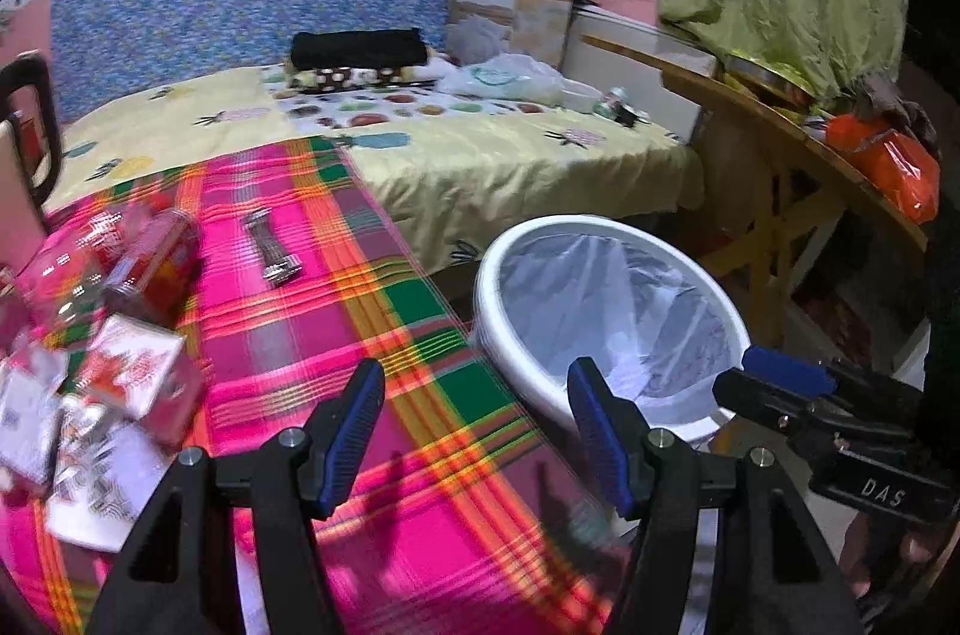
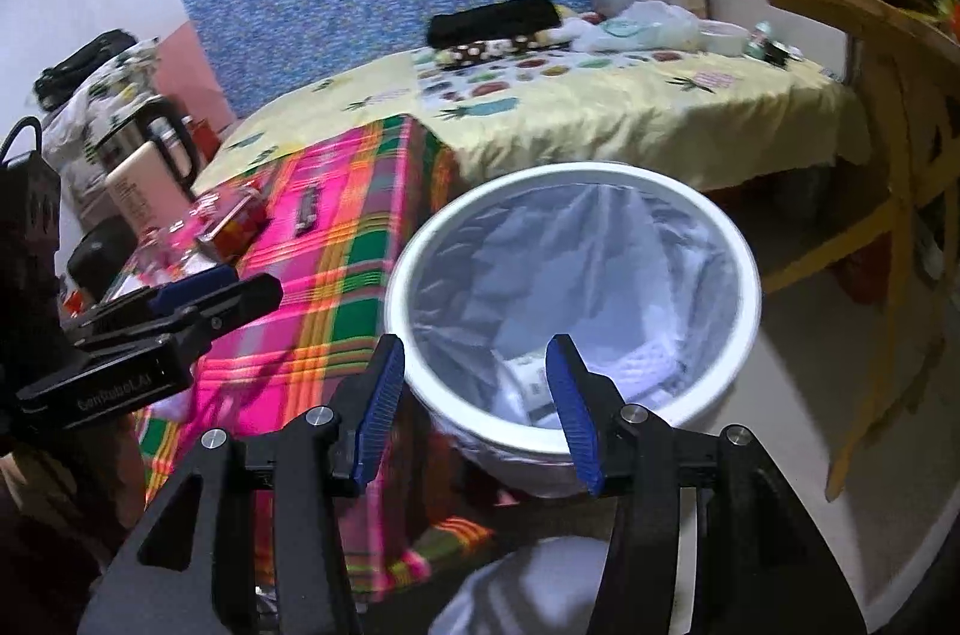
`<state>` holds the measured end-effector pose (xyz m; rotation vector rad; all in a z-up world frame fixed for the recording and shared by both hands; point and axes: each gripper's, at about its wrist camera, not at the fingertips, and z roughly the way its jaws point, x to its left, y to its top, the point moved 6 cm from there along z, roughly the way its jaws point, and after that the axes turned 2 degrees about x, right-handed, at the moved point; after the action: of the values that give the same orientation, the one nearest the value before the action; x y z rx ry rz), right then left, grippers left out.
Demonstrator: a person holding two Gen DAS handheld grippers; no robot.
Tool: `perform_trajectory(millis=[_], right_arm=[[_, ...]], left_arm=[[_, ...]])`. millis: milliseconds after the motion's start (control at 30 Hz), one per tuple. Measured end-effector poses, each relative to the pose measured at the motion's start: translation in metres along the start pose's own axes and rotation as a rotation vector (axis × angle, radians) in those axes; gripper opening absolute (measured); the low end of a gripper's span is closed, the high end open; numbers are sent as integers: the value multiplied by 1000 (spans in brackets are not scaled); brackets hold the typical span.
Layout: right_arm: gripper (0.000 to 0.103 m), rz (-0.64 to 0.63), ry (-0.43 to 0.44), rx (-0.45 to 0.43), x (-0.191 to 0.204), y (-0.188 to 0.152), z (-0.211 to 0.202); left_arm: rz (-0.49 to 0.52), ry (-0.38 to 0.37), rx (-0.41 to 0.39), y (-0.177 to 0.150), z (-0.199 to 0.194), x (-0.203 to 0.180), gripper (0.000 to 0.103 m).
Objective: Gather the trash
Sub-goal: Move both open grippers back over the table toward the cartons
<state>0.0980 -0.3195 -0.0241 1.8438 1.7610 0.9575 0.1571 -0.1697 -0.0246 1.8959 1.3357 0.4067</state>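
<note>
A bed under a pink plaid cloth [image 1: 336,287] fills the room, with a white round bin [image 2: 573,311] on the floor at its edge, lined with a thin pale bag and holding a small white box. Blurred red-and-white packets [image 1: 120,359] lie heaped on the cloth's left. The left gripper [image 1: 477,431] and right gripper [image 2: 474,407] both stand spread and empty.

Pink plaid cloth [image 1: 372,335] covers the near end of the bed [image 1: 510,167]; blurred red-and-white packets [image 1: 120,371] and a small silver wrapper [image 1: 273,251] lie on it. White lined bin [image 2: 576,299] stands on the floor [image 2: 798,359] just beside.
</note>
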Motion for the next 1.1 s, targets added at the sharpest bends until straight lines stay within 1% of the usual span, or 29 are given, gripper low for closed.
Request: perform_trajectory(millis=[433,600,933,1100], right_arm=[[51,-108,94,20,62,6,11],[51,-120,138,39,83,10,19],[51,-197,208,54,130,19,33],[51,-223,243,57,148,24,44]], left_arm=[[-98,166,-32,-29,-52,73,65],[-136,221,-41,-35,-67,100,65],[-218,313,-78,-33,-95,155,66],[-248,354,-91,-28,-101,183,66]])
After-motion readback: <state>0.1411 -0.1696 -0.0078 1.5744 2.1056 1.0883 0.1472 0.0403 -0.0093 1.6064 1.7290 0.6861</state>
